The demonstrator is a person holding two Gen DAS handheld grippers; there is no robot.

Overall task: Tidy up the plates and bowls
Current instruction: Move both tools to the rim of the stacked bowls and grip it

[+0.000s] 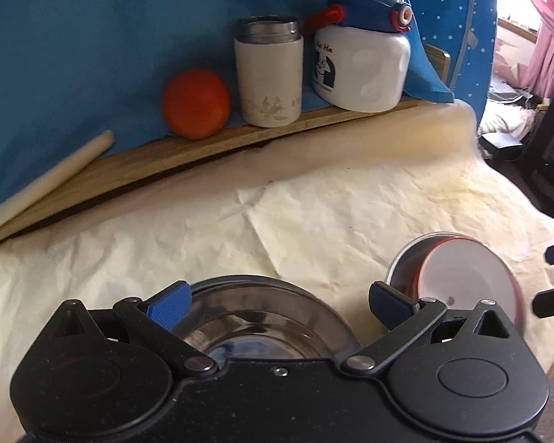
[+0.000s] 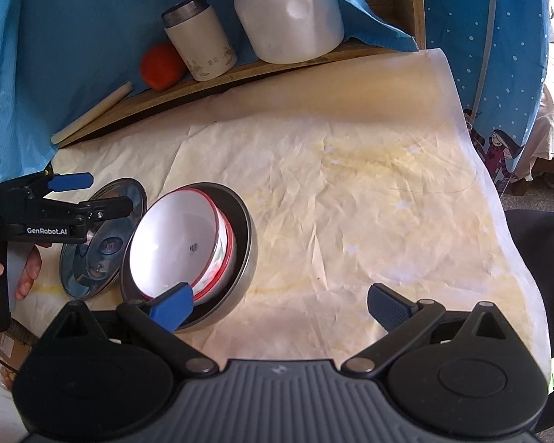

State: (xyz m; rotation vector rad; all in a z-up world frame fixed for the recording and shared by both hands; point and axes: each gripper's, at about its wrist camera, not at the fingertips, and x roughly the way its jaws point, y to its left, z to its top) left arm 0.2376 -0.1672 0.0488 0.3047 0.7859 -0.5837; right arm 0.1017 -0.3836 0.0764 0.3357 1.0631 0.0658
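On the near left of the paper-covered table (image 2: 351,203), the white bowl (image 2: 173,243) is seen nested, tilted, in a steel bowl (image 2: 245,254); a steel plate (image 2: 92,258) beside them is judged unstacked. Both the left gripper (image 2: 92,192) and right gripper (image 2: 280,302) are spread wide, grasping nothing.

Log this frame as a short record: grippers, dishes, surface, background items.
left gripper: open, over the steel plate
right gripper: open, empty, beside the steel bowl
white bowl: nested tilted inside the steel bowl
surface: table under creased paper
shelf: orange, white jar, white bottle, pale stick
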